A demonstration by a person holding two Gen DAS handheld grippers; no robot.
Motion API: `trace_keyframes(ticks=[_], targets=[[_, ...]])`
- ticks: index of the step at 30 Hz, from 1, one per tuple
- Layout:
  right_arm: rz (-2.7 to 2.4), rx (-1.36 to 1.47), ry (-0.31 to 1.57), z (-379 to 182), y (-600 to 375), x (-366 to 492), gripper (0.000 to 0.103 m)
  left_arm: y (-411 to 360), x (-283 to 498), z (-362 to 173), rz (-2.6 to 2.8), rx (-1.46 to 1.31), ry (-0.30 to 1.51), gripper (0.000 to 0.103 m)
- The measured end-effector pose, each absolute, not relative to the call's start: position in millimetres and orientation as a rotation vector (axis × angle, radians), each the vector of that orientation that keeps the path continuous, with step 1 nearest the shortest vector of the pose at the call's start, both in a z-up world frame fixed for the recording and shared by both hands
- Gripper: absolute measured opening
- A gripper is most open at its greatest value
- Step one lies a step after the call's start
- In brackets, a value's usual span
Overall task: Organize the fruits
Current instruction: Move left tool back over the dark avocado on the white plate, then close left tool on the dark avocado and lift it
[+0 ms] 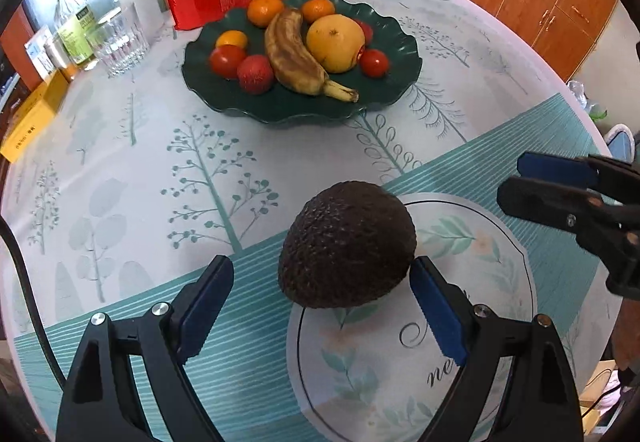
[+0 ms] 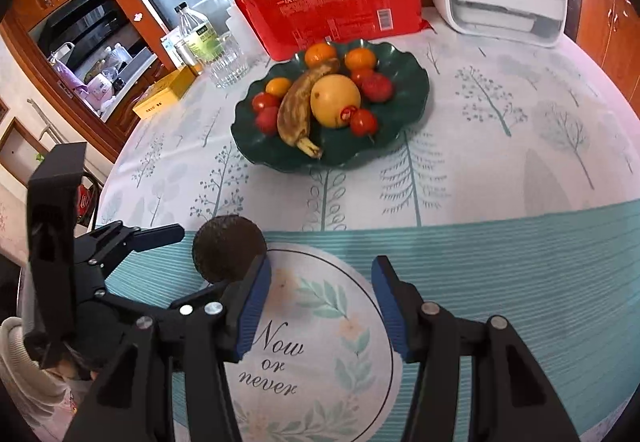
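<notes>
On the tree-print worktop (image 1: pixel 120 169), the left tool (image 1: pixel 320 282) stands spread around an avocado (image 1: pixel 347 245), not yet pinching it. The right tool (image 2: pixel 320 274) waits spread and empty. Next, seemingly: close, lift, carry to the green fruit plate (image 1: pixel 400 81).

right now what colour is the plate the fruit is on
Dark green, with a wavy scalloped rim: the plate shows best in the left wrist view.

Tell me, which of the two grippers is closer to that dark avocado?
Left. The left gripper is open around the avocado, one finger on each side. The right gripper is open beside it, off to the avocado's right, holding nothing.
</notes>
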State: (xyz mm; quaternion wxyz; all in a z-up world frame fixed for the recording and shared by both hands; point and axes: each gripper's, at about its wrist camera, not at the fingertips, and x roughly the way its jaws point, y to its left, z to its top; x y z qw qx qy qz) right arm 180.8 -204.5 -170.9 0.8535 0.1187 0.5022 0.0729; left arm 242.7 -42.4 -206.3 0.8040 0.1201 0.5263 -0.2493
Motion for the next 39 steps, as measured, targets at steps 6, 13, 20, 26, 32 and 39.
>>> trace_keyframes(ticks=[6, 13, 20, 26, 32, 39], targets=[[0.124, 0.283, 1.082, -183, -206, 181, 0.053, -51, 248, -217, -0.55, 0.271, 1.123, 0.089], [0.089, 0.301, 1.094, -189, -205, 182, 0.053, -52, 258, -224, -0.604, 0.188, 1.137, 0.068], [0.055, 0.315, 1.083, -187, -206, 176, 0.053, -50, 257, -224, -0.575, 0.147, 1.148, 0.065], [0.063, 0.328, 1.076, -186, -206, 170, 0.053, -38, 253, -219, -0.515, 0.119, 1.187, 0.064], [0.125, 0.315, 1.076, -187, -206, 177, 0.053, -30, 249, -202, -0.455, 0.084, 1.213, 0.064], [0.172, 0.277, 1.05, -175, -217, 195, 0.053, -36, 271, -165, -0.42, 0.085, 1.17, 0.064]])
